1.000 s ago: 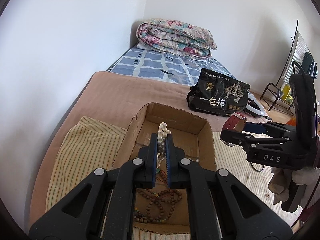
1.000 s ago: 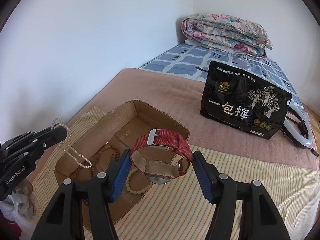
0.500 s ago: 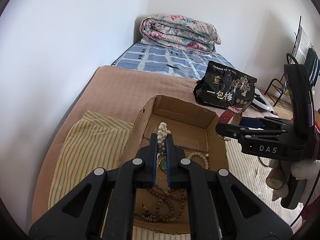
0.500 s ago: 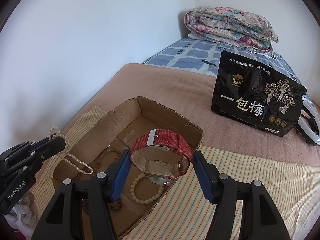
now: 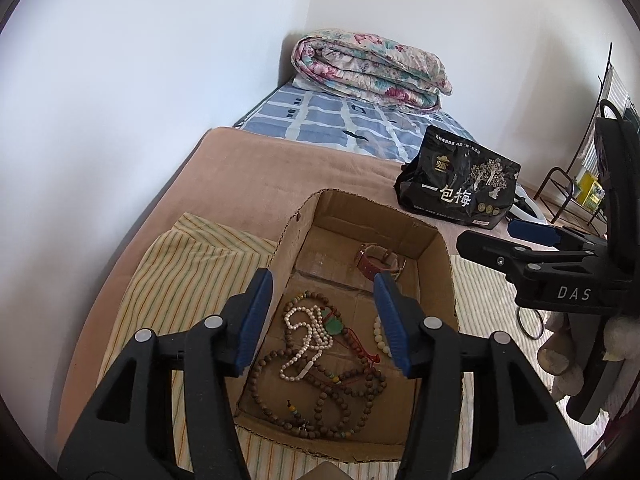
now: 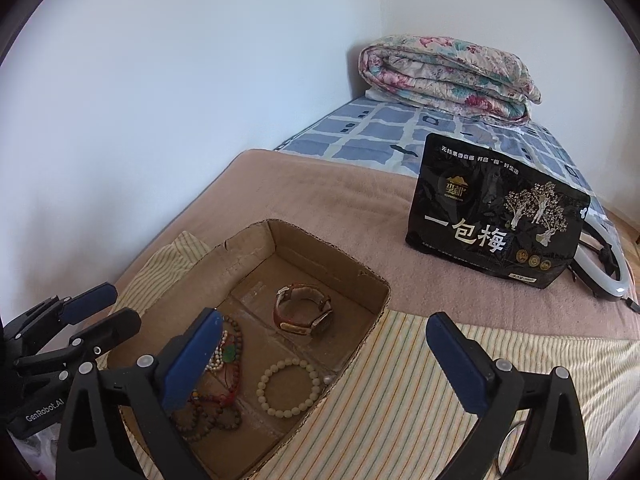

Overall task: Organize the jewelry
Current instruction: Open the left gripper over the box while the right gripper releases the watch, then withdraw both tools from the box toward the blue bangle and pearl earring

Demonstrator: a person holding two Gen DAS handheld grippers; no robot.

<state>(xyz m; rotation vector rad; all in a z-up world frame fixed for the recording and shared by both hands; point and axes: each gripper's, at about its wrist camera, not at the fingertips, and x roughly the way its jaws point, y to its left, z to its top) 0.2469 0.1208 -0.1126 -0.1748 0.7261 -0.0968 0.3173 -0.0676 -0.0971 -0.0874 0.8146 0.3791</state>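
So both drops just happened: a second ago the left tongs (image 5: 324,320) were pinching the pearl necklace (image 5: 306,340) and the right tongs (image 6: 320,360) had the red-strapped watch (image 6: 303,311) between their fingers. Now both pieces are lying in the cardboard box (image 5: 442,264) and nothing is held.

The left tongs' jaws are opening with nothing between the pads; the pearls lie right below them in a loose squiggle on top of the brown bead strands (image 5: 320,396). The right tongs' jaws are opening too, about as far as they go, and they're empty. The watch sits on its side toward the far end of the box, away from the beads, probably because that corner was the bare bit of floor.

A pale bead bracelet (image 6: 289,388) rests on its own by the right-hand wall of the box, near the watch but not touching it. Makes sense as sorting: stringy stuff in a heap at the near end, the stiffer round things kept apart.

The box sits on a striped cloth (image 6: 400,380) on the bed (image 6: 320,208). There's a thin ring-shaped thing (image 5: 529,322) out on the cloth to the right of the box; I can't tell what it is, but my guess is it's next.
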